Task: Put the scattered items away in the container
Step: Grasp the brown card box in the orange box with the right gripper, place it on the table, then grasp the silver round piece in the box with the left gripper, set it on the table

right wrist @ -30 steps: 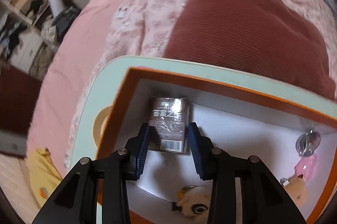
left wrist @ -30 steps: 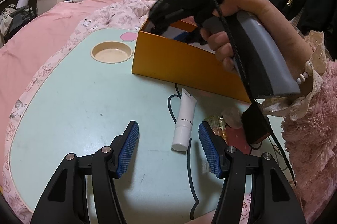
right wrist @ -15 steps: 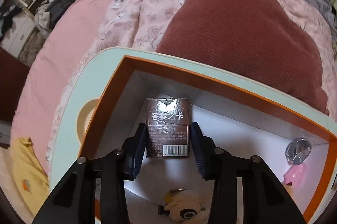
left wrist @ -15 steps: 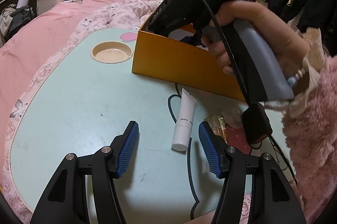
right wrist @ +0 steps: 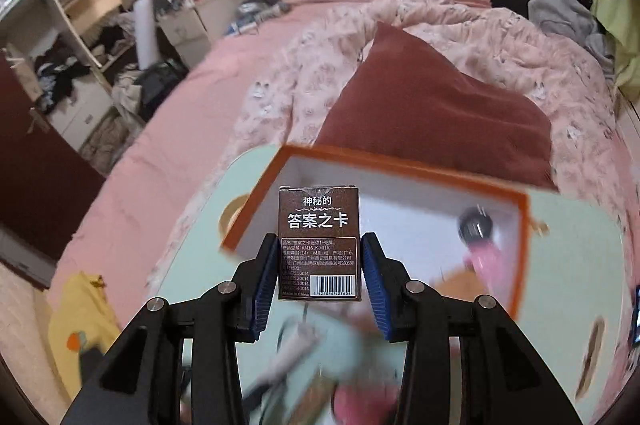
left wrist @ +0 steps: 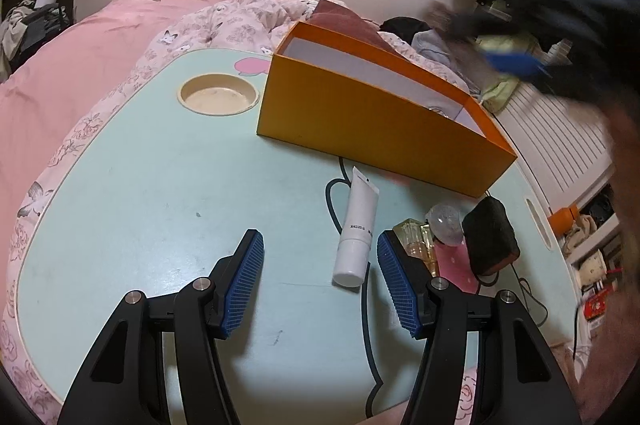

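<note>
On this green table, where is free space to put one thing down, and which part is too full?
The table is bare in a wide patch bordered by the round cup recess, the orange box and the left tool. It is crowded on the right: white tube, glass bottle, clear ball, black sponge and a cable.

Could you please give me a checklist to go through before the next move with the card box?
1. Card box gripped by the right gripper: ok, pads press both its sides.
2. Orange box open on top: ok.
3. Room inside the orange box: ok, bare white floor shows.
4. Card box straight over the opening: cannot tell, the right wrist view is blurred.
5. Left gripper open and empty: ok.
6. White tube free of the cable: cannot tell, the cable runs right beside it.
</note>
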Action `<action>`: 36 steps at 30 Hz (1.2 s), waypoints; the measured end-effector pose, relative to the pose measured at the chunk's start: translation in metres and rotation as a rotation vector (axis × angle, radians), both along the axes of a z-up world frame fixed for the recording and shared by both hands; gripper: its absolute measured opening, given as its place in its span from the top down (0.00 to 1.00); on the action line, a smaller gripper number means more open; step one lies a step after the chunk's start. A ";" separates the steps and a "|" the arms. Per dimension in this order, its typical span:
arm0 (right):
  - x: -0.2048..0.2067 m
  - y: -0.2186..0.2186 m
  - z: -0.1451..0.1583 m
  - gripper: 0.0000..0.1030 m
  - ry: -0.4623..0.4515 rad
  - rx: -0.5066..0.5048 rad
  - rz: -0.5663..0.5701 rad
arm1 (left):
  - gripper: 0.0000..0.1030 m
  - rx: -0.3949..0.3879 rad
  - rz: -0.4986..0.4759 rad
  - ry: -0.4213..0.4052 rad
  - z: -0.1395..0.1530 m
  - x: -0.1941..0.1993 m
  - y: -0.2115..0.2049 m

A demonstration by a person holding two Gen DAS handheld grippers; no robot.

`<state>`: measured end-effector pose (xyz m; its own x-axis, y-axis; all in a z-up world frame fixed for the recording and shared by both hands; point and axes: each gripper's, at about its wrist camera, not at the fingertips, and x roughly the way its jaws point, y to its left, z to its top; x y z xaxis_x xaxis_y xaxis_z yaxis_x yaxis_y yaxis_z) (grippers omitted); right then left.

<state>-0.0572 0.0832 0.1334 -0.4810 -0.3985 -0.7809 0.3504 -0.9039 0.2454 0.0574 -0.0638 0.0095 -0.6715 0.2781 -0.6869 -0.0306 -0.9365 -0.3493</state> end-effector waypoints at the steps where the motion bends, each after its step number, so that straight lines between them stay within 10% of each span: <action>1: 0.016 0.008 -0.001 0.62 -0.009 -0.034 0.015 | 0.42 -0.003 0.001 0.000 0.000 0.000 0.000; 8: 0.099 0.036 -0.054 0.61 -0.107 -0.080 0.080 | 0.42 -0.004 0.007 -0.004 -0.001 -0.002 0.001; 17: 0.119 0.060 -0.065 0.59 0.005 -0.095 0.031 | 0.42 -0.046 0.016 0.012 0.006 0.001 0.005; 23: 0.129 0.087 -0.059 0.37 0.083 -0.193 -0.033 | 0.42 -0.056 -0.014 0.047 0.036 -0.012 0.009; 29: 0.149 0.103 -0.058 0.37 0.271 -0.170 -0.174 | 0.42 -0.302 -0.102 0.138 0.096 -0.062 0.059; 36: 0.147 0.110 -0.063 0.37 0.259 -0.215 -0.202 | 0.42 -0.159 -0.324 -0.189 0.082 -0.170 0.131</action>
<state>0.0897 0.1935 0.0709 -0.7366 -0.4174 -0.5322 0.2464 -0.8983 0.3637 -0.1124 0.0676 0.0914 -0.4247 0.3345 -0.8413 -0.2822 -0.9319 -0.2281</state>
